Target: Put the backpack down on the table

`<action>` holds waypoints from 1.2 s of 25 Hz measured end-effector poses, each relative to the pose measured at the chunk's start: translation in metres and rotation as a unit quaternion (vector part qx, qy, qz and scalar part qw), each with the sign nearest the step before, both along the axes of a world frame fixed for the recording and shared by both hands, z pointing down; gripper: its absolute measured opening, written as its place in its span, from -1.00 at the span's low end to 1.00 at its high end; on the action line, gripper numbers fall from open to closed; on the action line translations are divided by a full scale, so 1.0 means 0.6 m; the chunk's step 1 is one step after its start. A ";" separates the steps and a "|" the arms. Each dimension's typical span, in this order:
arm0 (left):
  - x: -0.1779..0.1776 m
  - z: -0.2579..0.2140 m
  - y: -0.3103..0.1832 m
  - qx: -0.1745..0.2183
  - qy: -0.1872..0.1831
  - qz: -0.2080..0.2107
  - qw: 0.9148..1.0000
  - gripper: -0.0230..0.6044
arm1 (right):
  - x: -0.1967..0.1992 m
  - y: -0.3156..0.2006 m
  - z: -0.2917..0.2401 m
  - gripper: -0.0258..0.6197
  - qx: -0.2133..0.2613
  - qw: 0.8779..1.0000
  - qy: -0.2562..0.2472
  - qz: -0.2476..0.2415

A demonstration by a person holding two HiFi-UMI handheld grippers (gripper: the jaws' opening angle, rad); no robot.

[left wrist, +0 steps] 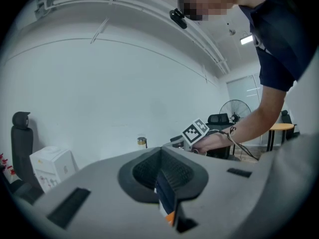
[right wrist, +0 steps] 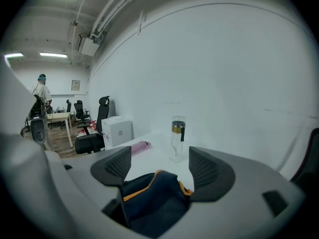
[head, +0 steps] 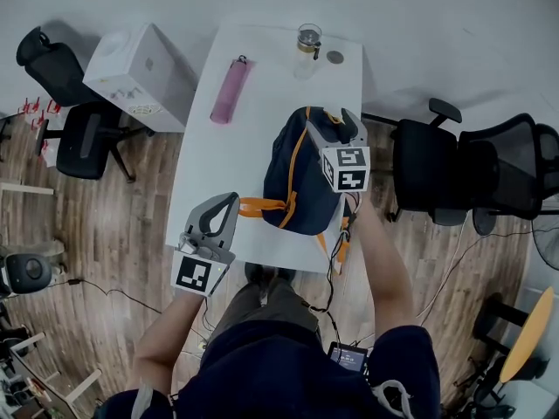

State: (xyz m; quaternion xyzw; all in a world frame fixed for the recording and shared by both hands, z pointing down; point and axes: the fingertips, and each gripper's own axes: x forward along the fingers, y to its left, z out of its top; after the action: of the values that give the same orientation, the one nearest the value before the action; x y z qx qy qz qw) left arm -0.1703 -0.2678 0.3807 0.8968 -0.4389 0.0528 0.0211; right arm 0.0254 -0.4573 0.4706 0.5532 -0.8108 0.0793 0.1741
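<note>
A navy backpack (head: 306, 177) with orange trim lies on the white table (head: 218, 164), near its front right corner. One orange strap (head: 262, 206) runs left from it to my left gripper (head: 229, 203), which is shut on the strap's end. In the left gripper view a sliver of navy and orange shows between the pressed pads (left wrist: 172, 176). My right gripper (head: 336, 125) hovers over the far top of the backpack, open. In the right gripper view the backpack's top (right wrist: 154, 198) sits low between the spread jaws, and the pads (right wrist: 117, 166) do not touch it.
A pink pouch (head: 231, 90) lies at the table's far left. A glass bottle (head: 307, 42) and a small round lid (head: 334, 58) stand at the far edge. A white box (head: 140, 72) sits left of the table. Black office chairs (head: 437, 168) stand to its right and another (head: 74, 129) to its left.
</note>
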 end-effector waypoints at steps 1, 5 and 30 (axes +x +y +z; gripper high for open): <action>0.001 -0.003 0.001 0.002 0.000 0.000 1.000 -0.92 | 0.001 0.004 -0.011 0.23 0.006 1.000 -0.003 0.000; 0.000 -0.009 0.003 0.003 0.001 -0.001 1.000 -0.92 | 0.006 0.024 -0.047 0.14 0.026 1.000 -0.017 -0.003; -0.006 -0.070 0.052 0.034 -0.004 -0.001 0.999 -0.92 | 0.024 0.262 -0.260 -0.92 0.135 0.990 -0.032 0.010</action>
State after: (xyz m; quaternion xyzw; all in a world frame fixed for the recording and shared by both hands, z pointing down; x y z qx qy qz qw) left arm -0.1741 -0.2364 0.3388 0.8963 -0.4414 0.0409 -0.0113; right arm 0.0400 -0.3000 0.3147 0.5765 -0.8139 -0.0117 0.0707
